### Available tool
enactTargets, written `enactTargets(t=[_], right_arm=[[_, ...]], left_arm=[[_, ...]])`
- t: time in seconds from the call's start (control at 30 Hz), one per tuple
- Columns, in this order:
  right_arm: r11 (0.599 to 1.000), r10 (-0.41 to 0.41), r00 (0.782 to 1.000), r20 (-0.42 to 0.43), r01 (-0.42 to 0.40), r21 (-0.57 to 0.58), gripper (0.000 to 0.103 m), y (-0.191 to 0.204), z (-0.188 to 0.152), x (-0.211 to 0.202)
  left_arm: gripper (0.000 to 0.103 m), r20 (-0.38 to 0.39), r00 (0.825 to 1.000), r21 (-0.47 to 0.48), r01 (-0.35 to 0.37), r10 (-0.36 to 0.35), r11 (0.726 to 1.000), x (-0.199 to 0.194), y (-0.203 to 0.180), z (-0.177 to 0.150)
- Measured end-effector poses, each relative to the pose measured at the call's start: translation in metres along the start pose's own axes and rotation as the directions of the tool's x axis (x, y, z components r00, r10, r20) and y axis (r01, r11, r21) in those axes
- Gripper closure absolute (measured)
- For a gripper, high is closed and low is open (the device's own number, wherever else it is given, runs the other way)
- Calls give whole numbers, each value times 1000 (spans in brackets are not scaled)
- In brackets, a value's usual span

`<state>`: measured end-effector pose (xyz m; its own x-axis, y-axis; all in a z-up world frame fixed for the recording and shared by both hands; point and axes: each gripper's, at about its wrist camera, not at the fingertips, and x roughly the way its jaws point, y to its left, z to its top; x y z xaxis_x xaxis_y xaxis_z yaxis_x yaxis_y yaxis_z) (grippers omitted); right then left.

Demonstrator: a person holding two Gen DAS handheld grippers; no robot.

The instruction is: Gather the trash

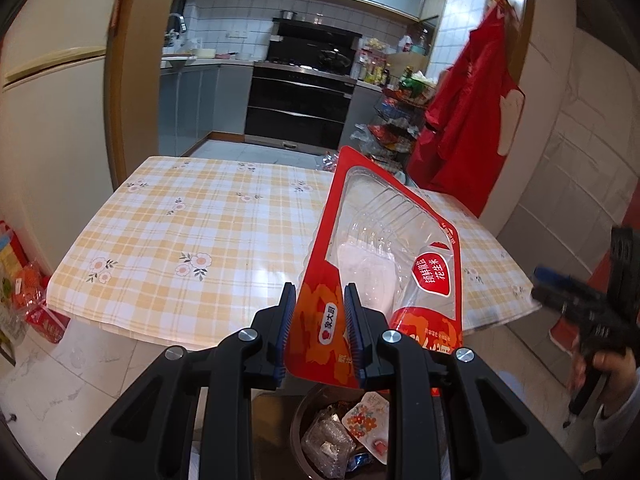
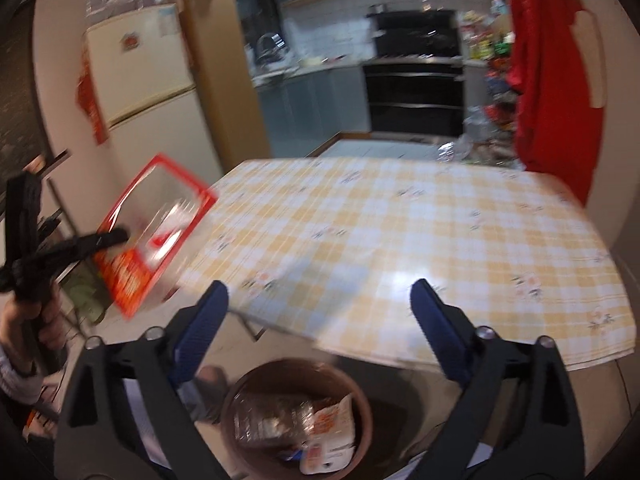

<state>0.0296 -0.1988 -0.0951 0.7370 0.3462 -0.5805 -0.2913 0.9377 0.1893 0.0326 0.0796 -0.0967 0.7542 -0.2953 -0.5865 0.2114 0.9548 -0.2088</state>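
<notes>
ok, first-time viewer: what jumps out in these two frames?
The red-and-orange snack package with its clear window, clamped upright in the left gripper in front of the yellow checked tablecloth. Below it, the round bin already holding wrappers, with the right gripper wide open and empty above it.

A home kitchen: built-in oven (image 1: 300,108), fridge (image 2: 148,92), tiled walls, checked tablecloth (image 1: 208,232).

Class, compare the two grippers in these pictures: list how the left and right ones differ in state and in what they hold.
The left gripper is clamped on the red snack package; the right gripper holds nothing. The left's jaws stand narrow; the right's are spread wide. Both are black with blue pads and hover above the trash bin, near the checked table.
</notes>
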Motion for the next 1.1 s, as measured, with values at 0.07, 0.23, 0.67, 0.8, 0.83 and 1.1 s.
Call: enactTargets(t=[0.07, 0.23, 0.67, 0.8, 0.83, 1.1], right_arm=[[999, -42, 999, 20, 42, 21, 7, -9, 4, -5], [992, -114, 992, 54, 110, 67, 6, -30, 9, -16], [983, -142, 988, 56, 135, 125, 6, -55, 5, -19], [982, -138, 989, 50, 130, 134, 6, -58, 3, -17], [982, -137, 989, 49, 129, 135, 6, -58, 3, -16], [983, -130, 991, 37, 124, 137, 6, -62, 1, -13]], left_arm=[[79, -10, 1000, 22, 8, -8, 1000, 1, -3, -1], [79, -39, 999, 69, 34, -31, 997, 5, -14, -3], [78, -131, 986, 132, 118, -101, 984, 28, -45, -18], [78, -177, 974, 149, 169, -142, 974, 41, -59, -28], [78, -185, 971, 152, 178, -149, 972, 44, -61, -30], [50, -223, 960, 159, 207, -170, 965, 67, -74, -43]])
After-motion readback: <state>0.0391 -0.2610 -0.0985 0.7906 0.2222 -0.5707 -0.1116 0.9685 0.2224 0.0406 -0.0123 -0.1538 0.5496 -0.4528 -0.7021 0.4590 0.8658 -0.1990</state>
